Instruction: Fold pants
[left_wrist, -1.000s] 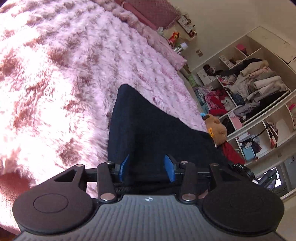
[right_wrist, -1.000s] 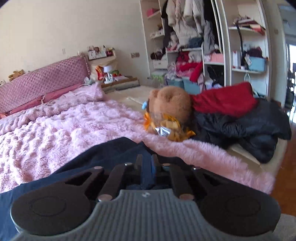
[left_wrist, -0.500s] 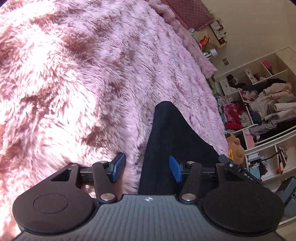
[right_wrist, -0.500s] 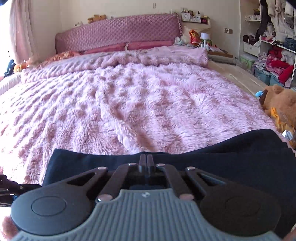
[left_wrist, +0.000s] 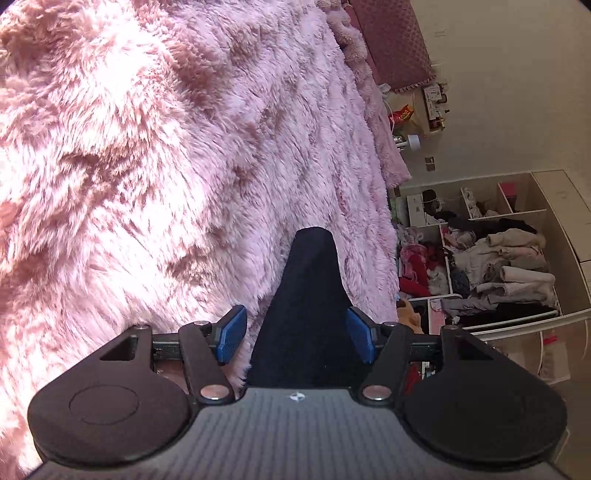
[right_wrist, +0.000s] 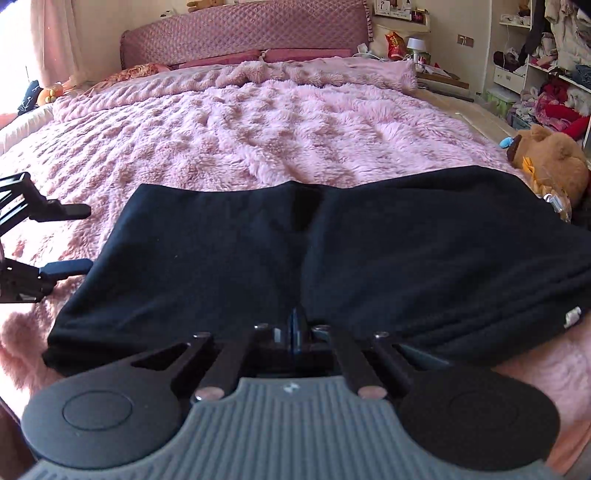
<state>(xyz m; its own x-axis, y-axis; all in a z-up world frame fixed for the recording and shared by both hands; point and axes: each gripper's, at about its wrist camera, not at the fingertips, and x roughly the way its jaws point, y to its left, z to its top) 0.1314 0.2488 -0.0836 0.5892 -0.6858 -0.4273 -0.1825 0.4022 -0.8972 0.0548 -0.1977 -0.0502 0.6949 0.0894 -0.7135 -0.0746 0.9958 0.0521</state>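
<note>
Dark navy pants (right_wrist: 332, 258) lie folded flat on the pink furry bedspread (right_wrist: 258, 122), with a crease down the middle. My right gripper (right_wrist: 295, 328) is shut at the pants' near edge, pinching the cloth. My left gripper (left_wrist: 295, 332) is open, blue pads (left_wrist: 231, 334) wide apart, with the end of the pants (left_wrist: 306, 306) between them but untouched. In the right wrist view the left gripper (right_wrist: 70, 236) shows open at the pants' left end.
A brown teddy bear (right_wrist: 550, 162) lies at the bed's right edge. A quilted pink headboard (right_wrist: 243, 37) is at the far end. Open shelves (left_wrist: 498, 258) full of clothes stand to the right, beside a cluttered nightstand (right_wrist: 406, 48).
My left gripper has opened wider and moved back to the pants' end. My right gripper has drawn back with the cloth, so the pants now lie spread flat before it.
</note>
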